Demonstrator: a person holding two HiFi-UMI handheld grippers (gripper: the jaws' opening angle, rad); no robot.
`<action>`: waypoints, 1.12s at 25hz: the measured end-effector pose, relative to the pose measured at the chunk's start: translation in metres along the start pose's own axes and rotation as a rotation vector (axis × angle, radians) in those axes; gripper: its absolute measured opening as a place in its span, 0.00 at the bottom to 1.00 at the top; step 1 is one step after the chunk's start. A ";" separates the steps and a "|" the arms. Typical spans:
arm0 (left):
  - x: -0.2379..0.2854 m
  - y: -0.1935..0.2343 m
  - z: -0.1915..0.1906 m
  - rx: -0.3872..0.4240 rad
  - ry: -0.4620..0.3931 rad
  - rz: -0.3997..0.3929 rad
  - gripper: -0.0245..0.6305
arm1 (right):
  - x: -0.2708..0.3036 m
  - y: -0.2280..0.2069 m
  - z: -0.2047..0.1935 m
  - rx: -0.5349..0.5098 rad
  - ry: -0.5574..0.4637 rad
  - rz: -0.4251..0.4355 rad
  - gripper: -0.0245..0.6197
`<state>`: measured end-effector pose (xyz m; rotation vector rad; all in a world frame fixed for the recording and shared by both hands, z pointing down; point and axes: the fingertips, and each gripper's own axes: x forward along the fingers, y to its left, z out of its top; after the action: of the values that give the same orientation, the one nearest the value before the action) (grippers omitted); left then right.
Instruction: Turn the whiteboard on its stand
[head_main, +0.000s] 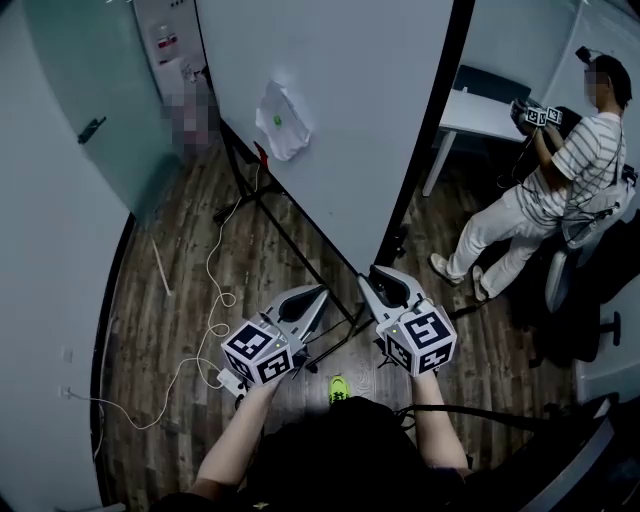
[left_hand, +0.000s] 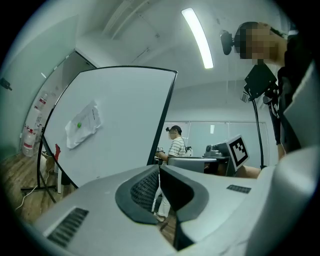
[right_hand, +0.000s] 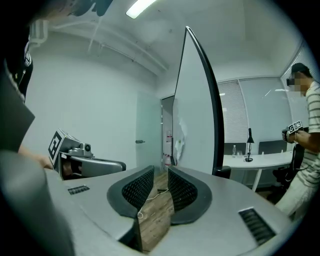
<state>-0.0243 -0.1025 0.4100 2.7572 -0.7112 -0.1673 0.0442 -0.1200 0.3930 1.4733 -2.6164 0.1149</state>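
Note:
The whiteboard (head_main: 340, 100) is a tall white panel with a black frame, standing on a black stand (head_main: 262, 195) on the wood floor. A crumpled paper (head_main: 282, 120) is stuck to its face. My left gripper (head_main: 318, 292) is held just short of the board's near corner with its jaws shut and nothing in them. My right gripper (head_main: 378, 275) is beside it, near the black side edge, open and empty. The left gripper view shows the board's face (left_hand: 125, 120) ahead of the left gripper (left_hand: 159, 170). The right gripper view looks along the board (right_hand: 192, 110) nearly edge-on past the right gripper (right_hand: 160, 175).
A person in a striped shirt (head_main: 560, 180) stands at the right holding marker-cube grippers. A white table (head_main: 480, 115) stands behind the board and a dark chair (head_main: 590, 260) at the far right. A white cable (head_main: 210, 300) trails over the floor at the left, beside a glass door (head_main: 90, 90).

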 end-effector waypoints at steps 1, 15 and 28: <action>0.005 0.002 0.001 0.001 -0.001 0.000 0.05 | 0.001 -0.005 0.002 -0.006 -0.002 -0.005 0.14; 0.080 0.033 0.011 0.027 -0.018 0.030 0.05 | 0.009 -0.102 0.031 -0.098 -0.044 -0.129 0.32; 0.111 0.055 0.014 0.030 -0.028 0.087 0.05 | 0.028 -0.130 0.047 -0.117 -0.051 -0.033 0.36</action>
<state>0.0453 -0.2063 0.4094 2.7511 -0.8451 -0.1780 0.1367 -0.2174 0.3506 1.4975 -2.5873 -0.0790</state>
